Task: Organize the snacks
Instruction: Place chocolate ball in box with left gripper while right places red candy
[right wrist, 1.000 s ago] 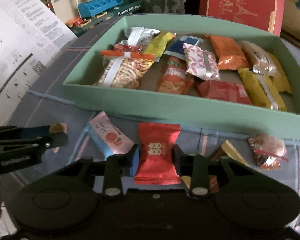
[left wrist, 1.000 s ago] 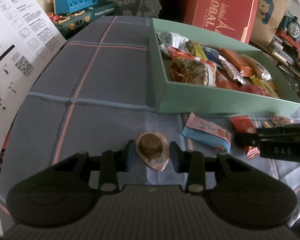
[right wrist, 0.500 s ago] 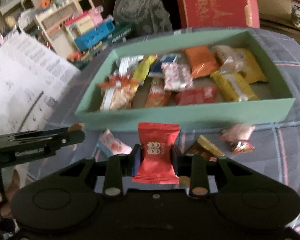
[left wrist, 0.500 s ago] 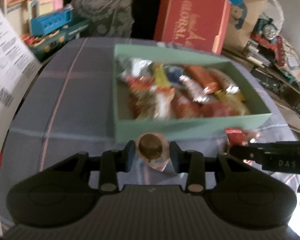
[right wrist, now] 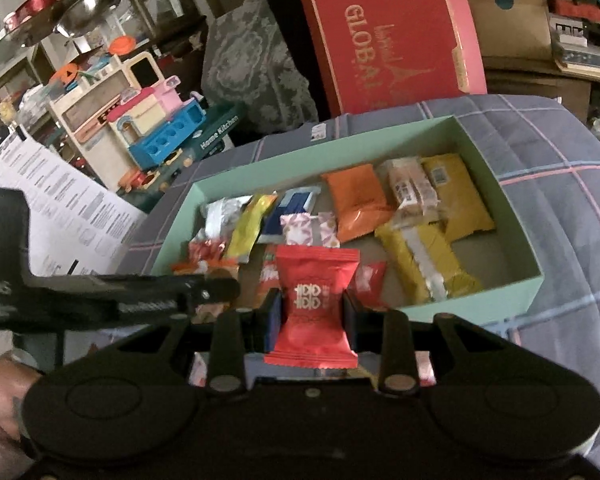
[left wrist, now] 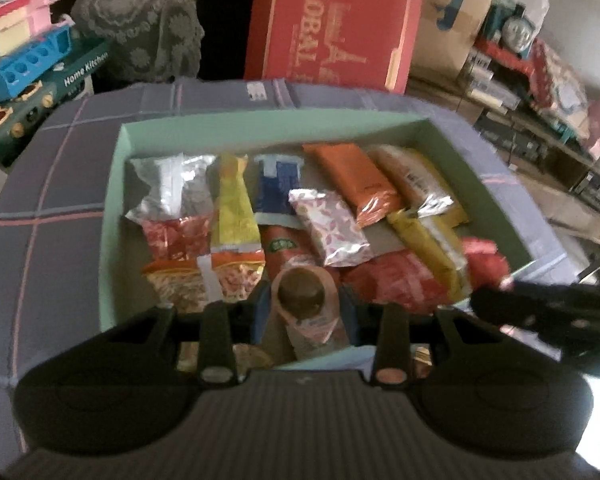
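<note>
1. Nearest, the left claw (left wrist: 304, 308) is clenched on a small round brown snack in a pink wrapper (left wrist: 306, 300), held above the near edge of the mint-green box (left wrist: 112, 216).
2. Just to its right, the right claw (right wrist: 312, 316) grips a red packet with white print (right wrist: 316, 304), also above the near side of the box.
3. The box sits on a grey plaid cloth (right wrist: 560, 184) and holds many snacks: an orange packet (left wrist: 352, 180), yellow packets (right wrist: 420, 264), a silver one (left wrist: 168, 188), and a pink-patterned one (left wrist: 328, 228).
4. Farther back stands a red carton (right wrist: 388, 36); to the far left, a toy kitchen set (right wrist: 152, 128).
</note>
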The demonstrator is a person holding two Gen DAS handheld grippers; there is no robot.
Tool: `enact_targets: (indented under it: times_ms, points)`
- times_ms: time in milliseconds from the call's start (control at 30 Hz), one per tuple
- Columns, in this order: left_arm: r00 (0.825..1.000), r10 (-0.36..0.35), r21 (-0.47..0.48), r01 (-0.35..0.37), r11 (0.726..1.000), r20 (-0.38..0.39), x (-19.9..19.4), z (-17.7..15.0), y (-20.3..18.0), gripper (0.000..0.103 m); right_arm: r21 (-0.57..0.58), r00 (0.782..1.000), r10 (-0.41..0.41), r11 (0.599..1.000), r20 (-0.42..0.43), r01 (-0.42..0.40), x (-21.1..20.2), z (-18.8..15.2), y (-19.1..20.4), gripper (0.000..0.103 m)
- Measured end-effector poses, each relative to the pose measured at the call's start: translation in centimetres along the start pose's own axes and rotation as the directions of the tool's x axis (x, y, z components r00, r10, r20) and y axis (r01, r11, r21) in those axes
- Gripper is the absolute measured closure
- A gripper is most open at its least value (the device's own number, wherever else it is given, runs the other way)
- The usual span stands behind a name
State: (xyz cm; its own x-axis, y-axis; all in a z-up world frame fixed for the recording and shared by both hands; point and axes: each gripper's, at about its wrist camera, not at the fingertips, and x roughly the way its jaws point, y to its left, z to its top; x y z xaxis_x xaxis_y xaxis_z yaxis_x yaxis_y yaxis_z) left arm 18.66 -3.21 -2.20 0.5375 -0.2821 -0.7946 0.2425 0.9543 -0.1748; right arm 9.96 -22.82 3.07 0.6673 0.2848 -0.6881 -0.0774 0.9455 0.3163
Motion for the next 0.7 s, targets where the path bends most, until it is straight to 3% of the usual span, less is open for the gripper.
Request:
enact_targets:
  times_ms: [200,267,567,600,667,700]
  points:
    - [0.995,0.087,0.016,-0.087,0.996,-0.053,1.9,-0.5,1.8,0.066,0.001,1.000,0.013,1.000,-0.021,-0.013,2.1,0.8,0.2,0.072]
    - [0.995,0.076,0.013,-0.076,0.997,-0.062,1.9,-0.8,2.8,0.066,-0.003,0.999,0.020,1.000,-0.030,-0.020,2.8,1.0,0.5,0.072]
    - [0.994,0.107,0.081,-0.106,0.991,-0.007,0.8,-0.8,1.7,0.065,-0.019,0.995,0.066,0.998,-0.079,-0.068,4.9,1.5,2.3,0.071]
    - [0.994,0.112,0.087,-0.113,0.990,0.006,0.6,-0.8,1.5,0.061,-0.017,0.993,0.077,0.997,-0.086,-0.079,5.0,1.6,2.5,0.068]
    - [0.995,0.099,0.085,-0.101,0.991,0.026,-0.3,-0.8,1.1,0.039,-0.018,0.995,0.073,0.997,-0.073,-0.075,4.9,1.8,2.7,0.057]
    - [0.994,0.101,0.083,-0.105,0.991,0.043,-0.7,-0.8,1.0,0.033,-0.015,0.996,0.068,0.998,-0.063,-0.069,4.8,1.9,2.7,0.043]
